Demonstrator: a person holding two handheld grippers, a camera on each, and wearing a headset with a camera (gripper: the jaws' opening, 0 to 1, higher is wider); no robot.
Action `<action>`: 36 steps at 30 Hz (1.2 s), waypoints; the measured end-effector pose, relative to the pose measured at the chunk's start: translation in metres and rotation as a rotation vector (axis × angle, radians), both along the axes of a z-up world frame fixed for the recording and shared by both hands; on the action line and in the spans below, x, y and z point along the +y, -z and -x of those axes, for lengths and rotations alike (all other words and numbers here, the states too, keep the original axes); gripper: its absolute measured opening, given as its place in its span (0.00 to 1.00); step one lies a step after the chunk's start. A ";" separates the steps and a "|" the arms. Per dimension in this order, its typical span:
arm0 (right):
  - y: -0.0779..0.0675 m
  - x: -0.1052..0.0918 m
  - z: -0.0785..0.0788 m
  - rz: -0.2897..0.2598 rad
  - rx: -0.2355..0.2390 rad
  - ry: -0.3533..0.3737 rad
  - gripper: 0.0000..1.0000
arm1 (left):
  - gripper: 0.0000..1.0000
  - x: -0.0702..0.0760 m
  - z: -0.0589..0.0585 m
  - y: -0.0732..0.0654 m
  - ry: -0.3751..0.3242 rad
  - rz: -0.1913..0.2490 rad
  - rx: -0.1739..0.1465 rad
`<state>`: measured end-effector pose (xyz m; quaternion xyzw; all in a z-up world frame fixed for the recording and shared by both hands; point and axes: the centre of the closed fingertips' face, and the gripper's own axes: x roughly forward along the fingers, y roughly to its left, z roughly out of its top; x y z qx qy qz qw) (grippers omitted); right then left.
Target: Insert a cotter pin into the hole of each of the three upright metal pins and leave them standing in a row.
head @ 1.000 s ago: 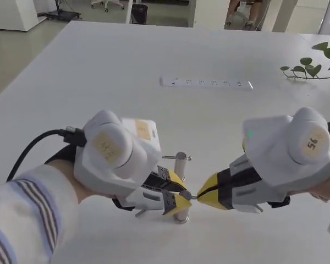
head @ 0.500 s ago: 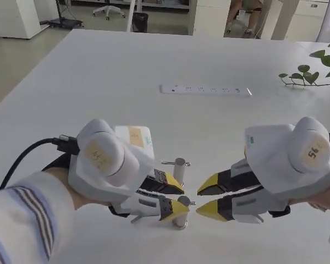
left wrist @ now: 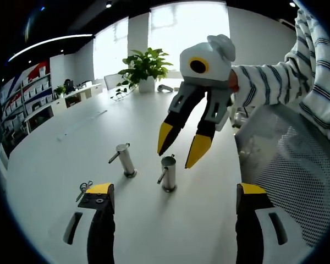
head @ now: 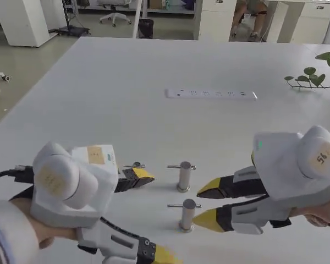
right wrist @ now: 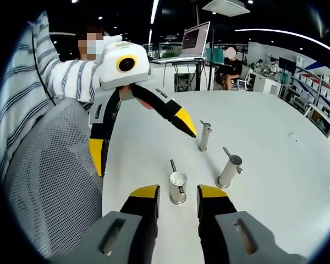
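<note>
An open-plan office: a big white worktop (head: 126, 71) with a power strip (head: 210, 94) toward its far edge, a potted plant (left wrist: 144, 63), a swivel chair (head: 111, 4) beyond, and a desk monitor (right wrist: 196, 38).

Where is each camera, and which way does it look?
Head view: on the person's head, looking forward and down at the table, metal pins, left hand-held gripper and right hand-held gripper; a striped sleeve shows.
Left gripper view: rides the left hand-held gripper, facing the pins and the right one; own jaws, striped sleeve show.
Right gripper view: rides the right hand-held gripper, facing the pins and the left one; own jaws, sleeve show.
Both gripper views see the pins, from opposite sides.
</note>
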<state>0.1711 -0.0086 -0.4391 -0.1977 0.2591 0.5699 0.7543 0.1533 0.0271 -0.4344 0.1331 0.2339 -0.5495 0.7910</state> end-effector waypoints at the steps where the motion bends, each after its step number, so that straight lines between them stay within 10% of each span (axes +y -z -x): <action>1: 0.001 0.001 0.000 -0.005 0.005 0.005 0.23 | 0.92 0.002 0.000 0.001 -0.004 0.002 -0.009; 10: 0.010 0.006 0.001 -0.090 0.069 0.057 0.25 | 0.99 0.008 0.020 0.013 -0.055 0.038 0.071; 36: 0.046 0.020 -0.005 -0.141 0.117 0.115 0.22 | 0.99 0.027 0.007 0.005 -0.189 0.054 0.023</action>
